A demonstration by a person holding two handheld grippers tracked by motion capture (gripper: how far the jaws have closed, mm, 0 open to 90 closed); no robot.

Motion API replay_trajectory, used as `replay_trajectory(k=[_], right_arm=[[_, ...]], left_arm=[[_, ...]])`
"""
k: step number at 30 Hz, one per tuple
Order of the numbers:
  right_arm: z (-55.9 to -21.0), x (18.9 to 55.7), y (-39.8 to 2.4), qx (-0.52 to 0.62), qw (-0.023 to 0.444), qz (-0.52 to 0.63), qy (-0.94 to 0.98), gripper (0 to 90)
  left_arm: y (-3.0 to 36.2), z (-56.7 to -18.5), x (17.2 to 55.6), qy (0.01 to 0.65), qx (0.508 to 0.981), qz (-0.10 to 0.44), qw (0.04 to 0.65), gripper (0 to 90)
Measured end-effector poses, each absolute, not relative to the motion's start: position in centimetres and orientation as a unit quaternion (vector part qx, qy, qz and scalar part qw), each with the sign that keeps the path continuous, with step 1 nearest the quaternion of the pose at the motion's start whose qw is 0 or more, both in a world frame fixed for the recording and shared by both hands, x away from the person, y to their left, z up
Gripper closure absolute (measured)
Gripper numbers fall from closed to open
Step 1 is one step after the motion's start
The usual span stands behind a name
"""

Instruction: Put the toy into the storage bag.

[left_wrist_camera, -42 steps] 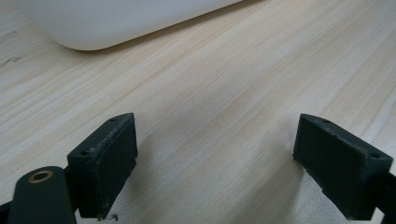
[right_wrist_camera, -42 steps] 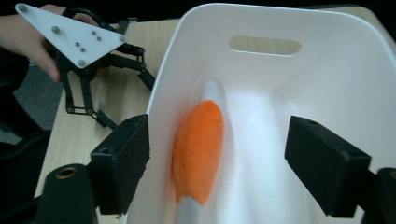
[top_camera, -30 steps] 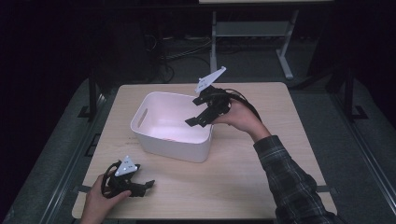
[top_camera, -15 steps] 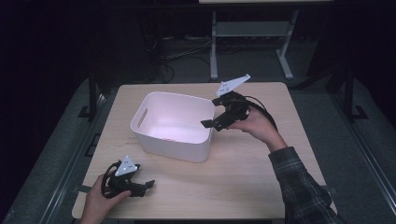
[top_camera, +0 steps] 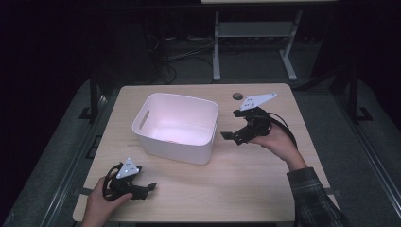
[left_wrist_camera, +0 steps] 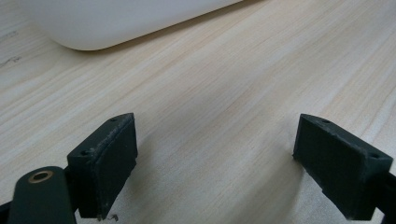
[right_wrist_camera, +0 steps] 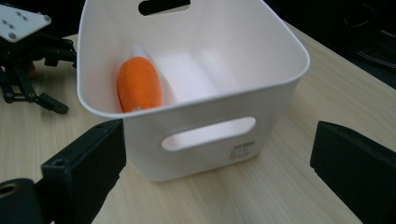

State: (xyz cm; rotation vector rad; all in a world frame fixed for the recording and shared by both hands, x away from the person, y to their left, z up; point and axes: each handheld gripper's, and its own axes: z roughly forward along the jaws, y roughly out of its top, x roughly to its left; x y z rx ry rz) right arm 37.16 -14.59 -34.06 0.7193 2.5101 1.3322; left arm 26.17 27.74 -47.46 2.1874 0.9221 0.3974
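A: Container first. White bin (top_camera: 176, 126) on the wooden table (top_camera: 246, 179), open top, a handle slot in each of two facing walls.

B: Contents?

A: One orange object (right_wrist_camera: 138, 84), rounded, soft-looking. It lies on the bin floor against one side wall. From the right gripper view, that's the wall on the left. Can't tell what it is exactly. A whitish bit shows just behind it, unclear whether it's part of the same thing. From the high view the inside reads pale pink and the object is barely a sliver.

B: Right gripper (top_camera: 236, 132)?

A: In the person's right hand, just beside the bin's right wall, outside it, pointing at it. Jaws have just been opening and now stand wide apart, nothing between them. Its own camera looks at the slotted wall and a small label under the slot.

B: Touching the bin?

A: No, a gap shows.

B: Left gripper (top_camera: 144, 188)?

A: In the left hand at the near left corner of the table, in front of the bin, well apart from it. Jaws spread wide, bare wood between them, gripping nothing. The bin's lower edge shows at the top of its view.
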Motion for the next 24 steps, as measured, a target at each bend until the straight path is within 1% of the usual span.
replay_trajectory(k=[9, 14, 17, 24], right_arm=[[-36.3, 35.4, -16.0, 0.284, 0.132, 0.448, 0.838, 2.3], [-38.0, 34.4, -16.9, 0.312, 0.151, 0.422, 0.837, 1.6], [-38.9, 33.9, -17.6, 0.329, 0.147, 0.422, 0.832, 1.7], [-40.2, 32.9, -19.0, 0.355, 0.156, 0.412, 0.825, 1.3]], left_arm=[[27.7, -47.5, 26.2, 0.358, 0.848, 0.154, 0.36, 12.7], [27.7, -47.5, 26.2, 0.358, 0.848, 0.153, 0.36, 12.7], [27.7, -47.5, 26.2, 0.357, 0.848, 0.154, 0.359, 12.7], [27.7, -47.5, 26.2, 0.358, 0.848, 0.154, 0.359, 12.7]])
